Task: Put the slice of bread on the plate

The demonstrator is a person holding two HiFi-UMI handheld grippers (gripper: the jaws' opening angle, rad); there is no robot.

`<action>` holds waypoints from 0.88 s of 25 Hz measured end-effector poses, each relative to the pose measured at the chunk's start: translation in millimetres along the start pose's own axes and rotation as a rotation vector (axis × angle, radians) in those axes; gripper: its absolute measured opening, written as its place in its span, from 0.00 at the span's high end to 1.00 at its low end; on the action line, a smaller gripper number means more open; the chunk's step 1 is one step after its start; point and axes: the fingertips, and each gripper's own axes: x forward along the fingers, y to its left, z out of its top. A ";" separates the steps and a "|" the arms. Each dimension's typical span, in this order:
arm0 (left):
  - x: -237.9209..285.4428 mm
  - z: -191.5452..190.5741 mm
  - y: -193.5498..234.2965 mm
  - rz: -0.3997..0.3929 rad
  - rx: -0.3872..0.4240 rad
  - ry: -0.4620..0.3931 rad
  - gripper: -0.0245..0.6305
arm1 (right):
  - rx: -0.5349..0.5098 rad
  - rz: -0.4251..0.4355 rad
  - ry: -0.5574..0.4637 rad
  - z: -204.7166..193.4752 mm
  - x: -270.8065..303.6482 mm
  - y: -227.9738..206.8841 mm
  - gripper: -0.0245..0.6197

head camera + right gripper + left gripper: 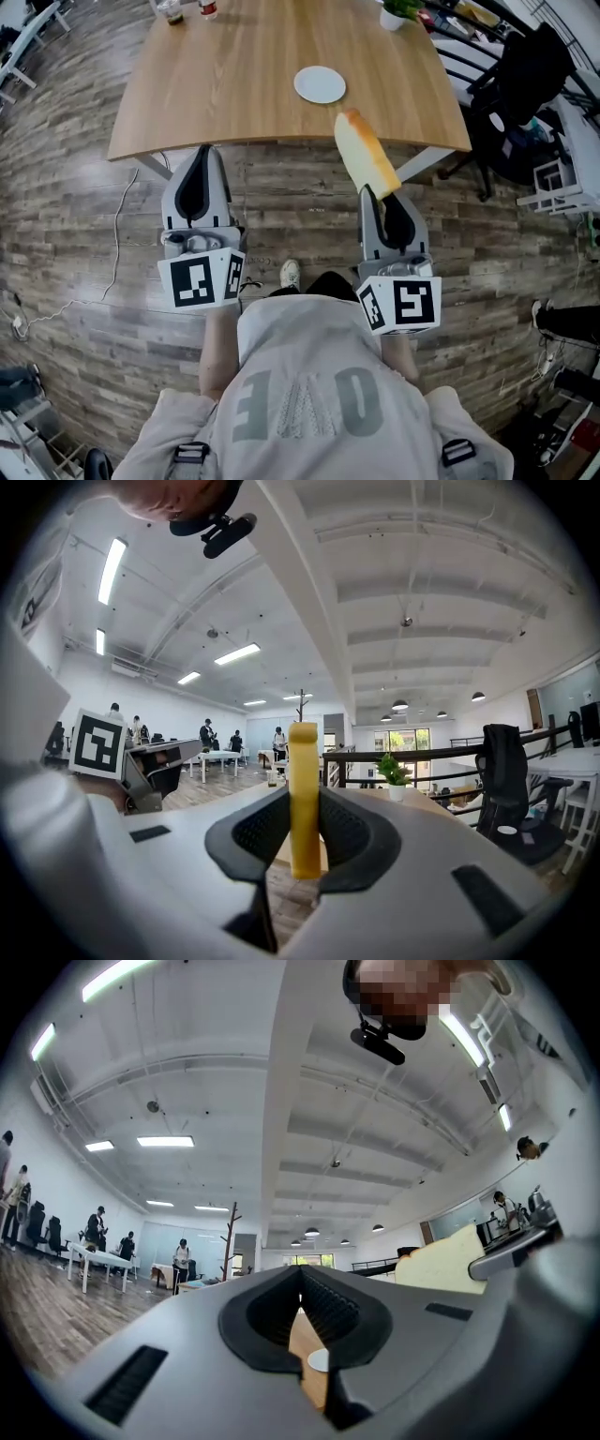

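A white plate (319, 84) lies on the wooden table (216, 84), ahead of me and near its front edge. My right gripper (373, 194) is shut on the slice of bread (366, 153). The slice sticks out forward, over the floor and the table's front edge. Seen edge-on in the right gripper view, the bread (303, 799) stands upright between the pads of the right gripper (303, 841). My left gripper (200, 155) is held level beside it, shut and empty. Through the narrow gap of the left gripper (302, 1283) a bit of the plate (319, 1360) shows.
A cup (171, 11) and a bottle (208, 9) stand at the table's far edge, with a potted plant (394, 14) at its far right. A black office chair (525, 84) stands right of the table. A cable (114, 244) runs over the wood floor on the left.
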 end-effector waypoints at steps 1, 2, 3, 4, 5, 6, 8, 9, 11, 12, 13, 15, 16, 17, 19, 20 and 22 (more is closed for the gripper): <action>6.5 -2.8 1.9 -0.007 -0.014 0.005 0.95 | -0.007 0.001 0.010 -0.5 4.6 1.4 0.83; 12.0 -6.4 2.2 -0.012 -0.029 0.011 0.95 | -0.017 0.001 0.022 -1.9 7.6 1.2 0.83; 16.3 -10.8 0.7 -0.017 -0.041 0.019 0.95 | -0.024 -0.002 0.037 -4.4 9.4 -0.8 0.83; 20.0 -15.6 -2.3 -0.024 -0.048 0.029 0.95 | -0.027 -0.010 0.053 -7.7 10.4 -4.3 0.83; 23.8 -20.2 -6.1 -0.034 -0.049 0.042 0.95 | -0.023 -0.019 0.068 -11.1 11.7 -9.0 0.83; 28.6 -23.9 -10.3 -0.047 -0.048 0.054 0.95 | -0.015 -0.028 0.078 -13.8 14.2 -14.4 0.83; 40.7 -27.6 -17.8 -0.074 -0.043 0.067 0.95 | 0.001 -0.042 0.084 -15.0 23.3 -25.3 0.83; 46.3 -28.4 -20.4 -0.083 -0.037 0.069 0.95 | 0.004 -0.046 0.078 -13.7 28.7 -29.6 0.83; 56.7 -29.6 -23.7 -0.090 -0.019 0.069 0.95 | -0.001 -0.043 0.050 -9.0 39.9 -36.4 0.83; 62.6 -30.3 -25.1 -0.091 -0.010 0.068 0.95 | -0.003 -0.040 0.035 -7.0 46.2 -40.5 0.83; 69.5 -30.5 -26.7 -0.092 -0.002 0.065 0.95 | -0.002 -0.036 0.024 -6.0 53.9 -45.7 0.83; 88.2 -30.7 -28.1 -0.092 0.018 0.058 0.95 | 0.009 -0.027 0.011 -5.4 74.2 -57.9 0.83; 99.5 -31.5 -27.3 -0.091 0.029 0.055 0.95 | 0.016 -0.021 0.005 -4.7 86.0 -63.6 0.83; 111.9 -33.4 -25.4 -0.088 0.040 0.053 0.95 | 0.020 -0.017 -0.003 -3.5 97.9 -68.9 0.83; 139.9 -39.1 -19.1 -0.074 0.055 0.046 0.95 | 0.013 -0.010 -0.017 -1.2 122.4 -79.4 0.83; 154.9 -41.2 -16.3 -0.067 0.059 0.041 0.95 | 0.004 -0.008 -0.019 -0.3 134.2 -85.4 0.83; 186.1 -40.7 -13.5 -0.057 0.079 0.020 0.95 | -0.016 -0.006 -0.019 3.8 156.5 -101.1 0.83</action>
